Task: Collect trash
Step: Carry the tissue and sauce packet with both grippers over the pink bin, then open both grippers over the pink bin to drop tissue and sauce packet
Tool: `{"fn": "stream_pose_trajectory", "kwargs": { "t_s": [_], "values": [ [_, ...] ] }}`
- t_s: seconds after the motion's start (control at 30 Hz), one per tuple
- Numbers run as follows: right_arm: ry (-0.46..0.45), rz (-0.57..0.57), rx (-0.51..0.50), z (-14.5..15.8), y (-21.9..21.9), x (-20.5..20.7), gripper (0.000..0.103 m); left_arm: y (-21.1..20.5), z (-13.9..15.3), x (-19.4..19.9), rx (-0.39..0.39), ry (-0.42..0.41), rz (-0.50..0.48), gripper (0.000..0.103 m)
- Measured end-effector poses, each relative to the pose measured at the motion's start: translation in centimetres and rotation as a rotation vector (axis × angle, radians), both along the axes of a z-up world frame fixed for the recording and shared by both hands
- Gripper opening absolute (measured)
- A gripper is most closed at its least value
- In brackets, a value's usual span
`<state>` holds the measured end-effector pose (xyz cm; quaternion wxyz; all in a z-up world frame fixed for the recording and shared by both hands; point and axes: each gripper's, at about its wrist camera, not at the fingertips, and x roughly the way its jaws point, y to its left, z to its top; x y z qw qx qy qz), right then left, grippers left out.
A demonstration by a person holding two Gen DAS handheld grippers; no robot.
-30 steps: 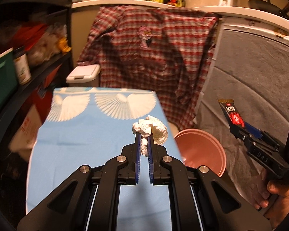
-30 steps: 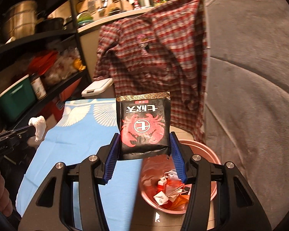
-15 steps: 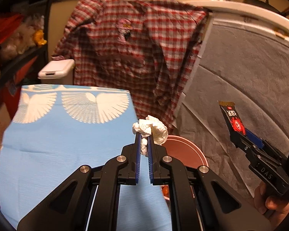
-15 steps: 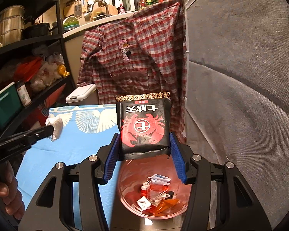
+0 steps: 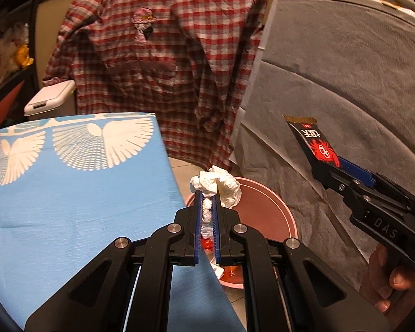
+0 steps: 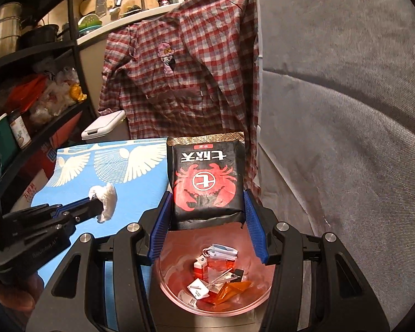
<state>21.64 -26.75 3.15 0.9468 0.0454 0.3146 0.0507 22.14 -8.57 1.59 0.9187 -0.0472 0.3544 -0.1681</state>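
My left gripper (image 5: 207, 193) is shut on a crumpled white tissue (image 5: 221, 184) and holds it over the near rim of the pink bin (image 5: 265, 207). It also shows in the right wrist view (image 6: 96, 207) with the tissue (image 6: 106, 200). My right gripper (image 6: 207, 207) is shut on a black snack packet with a red crab (image 6: 207, 182), held upright above the bin (image 6: 179, 290), which holds several wrappers. The packet also shows in the left wrist view (image 5: 312, 144), right of the bin.
A blue cloth with white wing prints (image 5: 69, 193) covers the table left of the bin. A red plaid shirt (image 5: 163, 55) hangs behind. A grey fabric panel (image 5: 345, 83) stands at the right. Shelves (image 6: 27, 96) with jars and bags are at the left.
Both grippers have moved right and forward, towards the bin. The tissue now hangs over the bin's rim and the packet sits above the bin's opening. Both grips are unchanged.
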Motion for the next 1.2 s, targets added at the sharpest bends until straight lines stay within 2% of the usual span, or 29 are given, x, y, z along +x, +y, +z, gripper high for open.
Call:
{"fn": "stream_pose_trajectory", "kwargs": {
  "t_s": [0.7, 0.87, 1.0, 1.2],
  "values": [
    [0.051, -0.039, 0.020, -1.2, -1.2, 0.8, 0.052, -3.9, -2.4, 1.5, -0.010, 0.067, -0.068, 0.007],
    [0.062, -0.042, 0.013, -1.5, -1.1, 1.0, 0.056, -4.2, -2.7, 1.9, -0.019, 0.086, -0.065, 0.008],
    [0.066, -0.053, 0.004, -1.6, -1.1, 1.2, 0.064, -4.4, -3.0, 2.3, -0.031, 0.101, -0.061, 0.020],
    [0.062, -0.060, 0.003, -1.6, -1.3, 1.2, 0.069, -3.9, -2.7, 2.1, -0.028, 0.092, -0.062, 0.026]
  ]
}}
